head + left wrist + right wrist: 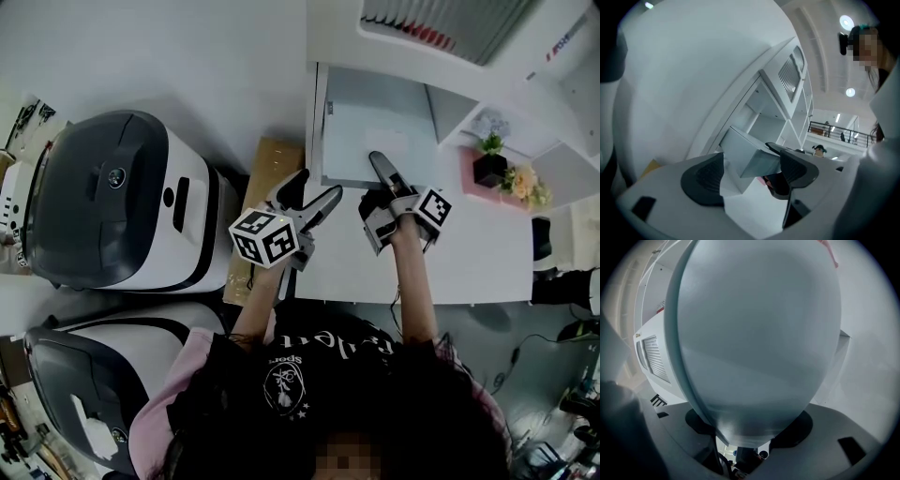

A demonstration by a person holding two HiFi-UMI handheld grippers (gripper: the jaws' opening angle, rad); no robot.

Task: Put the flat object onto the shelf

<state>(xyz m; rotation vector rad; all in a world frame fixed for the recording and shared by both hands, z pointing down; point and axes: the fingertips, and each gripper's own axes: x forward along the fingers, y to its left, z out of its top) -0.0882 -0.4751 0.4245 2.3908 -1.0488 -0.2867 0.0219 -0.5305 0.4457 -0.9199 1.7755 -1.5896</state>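
The flat object (375,122) is a pale grey-blue slab held over the left end of the white shelf unit (469,267). My right gripper (378,161) is shut on its near edge. In the right gripper view the flat object (754,333) fills almost the whole picture, with the right gripper (747,425) clamped on its bottom edge. My left gripper (319,183) is open, just left of the slab's near left corner and not touching it. In the left gripper view the flat object (750,157) shows beyond the open left gripper (750,176), in front of the shelf's compartments (773,117).
Two large white and dark grey machines (112,197) (94,375) stand at the left. A brown board (272,169) lies between them and the shelf. A pink tray with a potted plant and flowers (492,169) sits at the right, and cables lie on the floor (562,375).
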